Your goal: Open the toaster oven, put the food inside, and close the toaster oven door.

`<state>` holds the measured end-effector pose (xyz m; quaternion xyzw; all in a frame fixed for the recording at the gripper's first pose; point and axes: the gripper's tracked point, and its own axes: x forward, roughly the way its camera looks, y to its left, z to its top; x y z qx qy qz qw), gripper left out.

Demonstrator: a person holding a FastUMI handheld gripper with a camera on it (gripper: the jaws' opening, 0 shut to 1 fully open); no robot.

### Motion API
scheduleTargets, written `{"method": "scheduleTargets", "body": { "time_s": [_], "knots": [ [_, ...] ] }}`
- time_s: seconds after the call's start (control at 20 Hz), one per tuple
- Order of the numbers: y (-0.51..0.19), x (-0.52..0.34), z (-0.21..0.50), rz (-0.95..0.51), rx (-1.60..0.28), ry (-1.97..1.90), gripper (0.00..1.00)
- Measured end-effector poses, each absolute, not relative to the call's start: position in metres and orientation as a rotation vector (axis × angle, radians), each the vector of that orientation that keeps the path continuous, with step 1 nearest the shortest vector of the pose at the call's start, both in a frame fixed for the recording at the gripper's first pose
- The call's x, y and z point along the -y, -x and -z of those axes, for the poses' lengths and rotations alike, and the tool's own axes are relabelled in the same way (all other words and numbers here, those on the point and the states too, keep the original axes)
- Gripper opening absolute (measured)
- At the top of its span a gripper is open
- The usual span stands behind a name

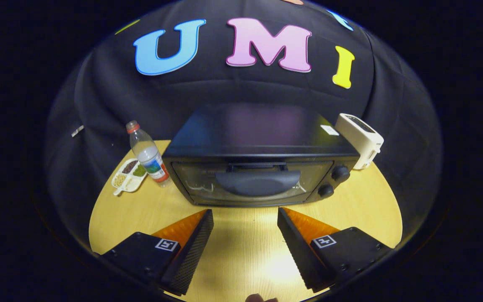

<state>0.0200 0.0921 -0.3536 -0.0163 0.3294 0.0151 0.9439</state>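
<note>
Hand-held gripper [245, 214] fingers apart – toaster oven [258, 167] door closed, just ahead.

Gripper [245, 218] held level above the table, pointing straight forward, fingers [191, 247] spread wide apart with an open gap between them, nothing held or touched, a small bit of the person's hand [260, 298] just behind the fingers
</note>
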Motion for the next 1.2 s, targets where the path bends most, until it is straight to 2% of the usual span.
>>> {"method": "scheduleTargets", "body": {
  "time_s": [0.35,0.65,0.95,1.2],
  "knots": [
    [-0.006,-0.078,0.258,-0.100,-0.455,0.083,0.99],
    [0.000,-0.053,0.170,-0.105,-0.297,0.059,0.99],
    [0.007,-0.011,0.091,-0.100,-0.118,0.103,0.99],
    [0.014,0.043,0.043,-0.087,-0.044,0.057,0.99]
  ]
}}
